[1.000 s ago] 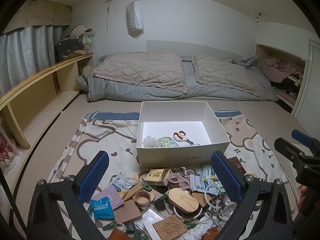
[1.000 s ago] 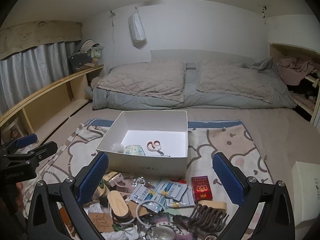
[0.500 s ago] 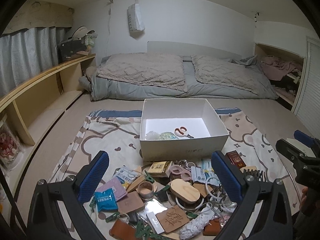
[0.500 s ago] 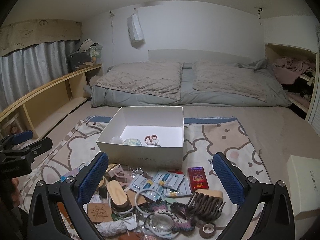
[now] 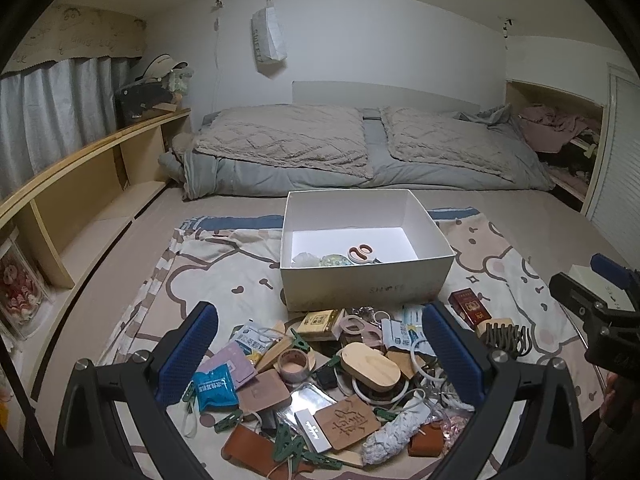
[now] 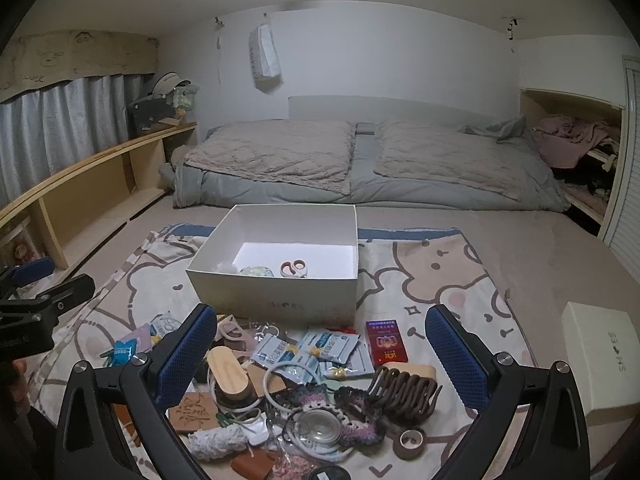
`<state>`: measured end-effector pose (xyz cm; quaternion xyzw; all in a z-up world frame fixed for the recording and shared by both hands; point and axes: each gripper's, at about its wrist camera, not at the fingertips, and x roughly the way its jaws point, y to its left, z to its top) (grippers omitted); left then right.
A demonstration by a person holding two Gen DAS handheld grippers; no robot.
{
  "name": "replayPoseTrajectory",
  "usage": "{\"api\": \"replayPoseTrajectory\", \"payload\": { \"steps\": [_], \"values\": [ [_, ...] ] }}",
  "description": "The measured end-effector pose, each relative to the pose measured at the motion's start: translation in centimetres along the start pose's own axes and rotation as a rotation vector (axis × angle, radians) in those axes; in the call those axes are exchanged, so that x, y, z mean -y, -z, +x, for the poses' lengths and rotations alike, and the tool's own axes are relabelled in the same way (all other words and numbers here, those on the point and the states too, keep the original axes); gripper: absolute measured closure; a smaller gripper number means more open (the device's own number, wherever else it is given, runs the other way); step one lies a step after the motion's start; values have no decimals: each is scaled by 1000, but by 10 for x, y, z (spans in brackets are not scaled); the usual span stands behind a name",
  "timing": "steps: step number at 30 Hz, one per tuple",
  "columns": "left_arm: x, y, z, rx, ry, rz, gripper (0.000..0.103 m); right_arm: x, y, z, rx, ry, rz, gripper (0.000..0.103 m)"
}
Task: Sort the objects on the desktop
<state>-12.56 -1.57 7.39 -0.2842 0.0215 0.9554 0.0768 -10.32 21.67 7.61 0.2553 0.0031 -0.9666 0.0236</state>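
A white open box stands on a cartoon-print blanket and holds scissors and a few small items. In front of it lies a pile of small objects: a wooden oval, a red packet, a brown hair claw, a tape roll, a blue sachet. My left gripper is open and empty above the pile's left part. My right gripper is open and empty above its right part.
A bed with grey and beige quilts lies behind the box. A wooden shelf runs along the left wall. A white lidded box sits at the right on the floor. A cupboard nook holds clothes at the right.
Both grippers have pulled back and risen, so the box looks smaller and more of the pile shows. Both stayed open and empty.
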Motion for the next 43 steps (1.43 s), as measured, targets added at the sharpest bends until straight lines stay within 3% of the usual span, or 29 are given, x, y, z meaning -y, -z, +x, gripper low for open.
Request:
{"api": "replayPoseTrajectory", "payload": {
  "steps": [6, 10, 15, 43],
  "values": [
    [1, 0, -4, 8, 5, -1, 0, -1, -2, -10, 38, 31, 2, 0],
    [1, 0, -5, 9, 5, -1, 0, 6, -2, -10, 19, 2, 53, 0],
    [0, -1, -7, 9, 1, -2, 0, 12, -1, -9, -3, 36, 78, 0],
    [-1, 1, -9, 18, -5, 20, 0, -1, 4, -11, 0, 74, -10, 0]
  ]
}}
